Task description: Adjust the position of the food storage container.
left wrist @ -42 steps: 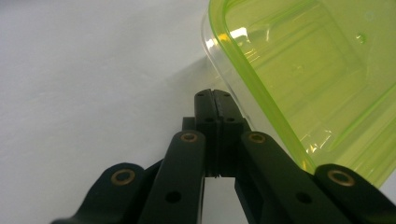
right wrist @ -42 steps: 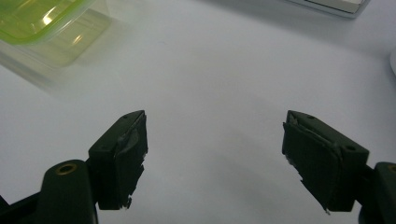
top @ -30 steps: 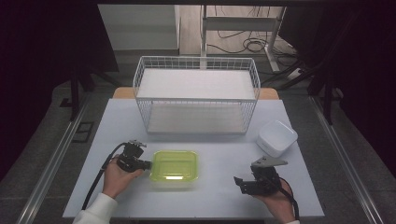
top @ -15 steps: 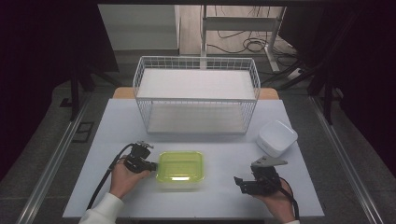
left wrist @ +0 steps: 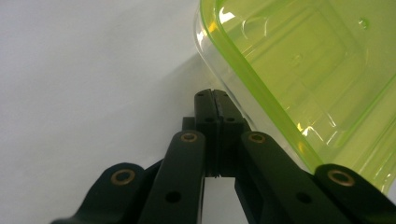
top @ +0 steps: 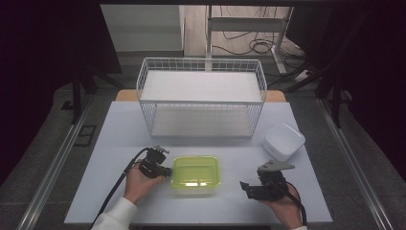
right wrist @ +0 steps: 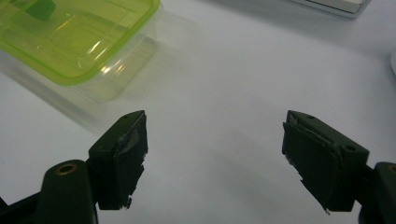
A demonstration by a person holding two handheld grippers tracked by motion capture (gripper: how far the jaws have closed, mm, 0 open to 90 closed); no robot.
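I have the left gripper (left wrist: 212, 100), jaws pressed together, nudging the green container (top: 195, 173) at lower centre of the worktop (top: 119, 129); my right gripper (right wrist: 215, 149) waits, jaws spread.

Place: a lab or test room set up for recording.
Table: a plain pale worktable (top: 110, 143) is framed by metal rails (top: 52, 167).
Floor: loose cables (top: 249, 45) are seen beyond the table.
Surroundings: dark curtains (top: 48, 48) are hung at both sides.
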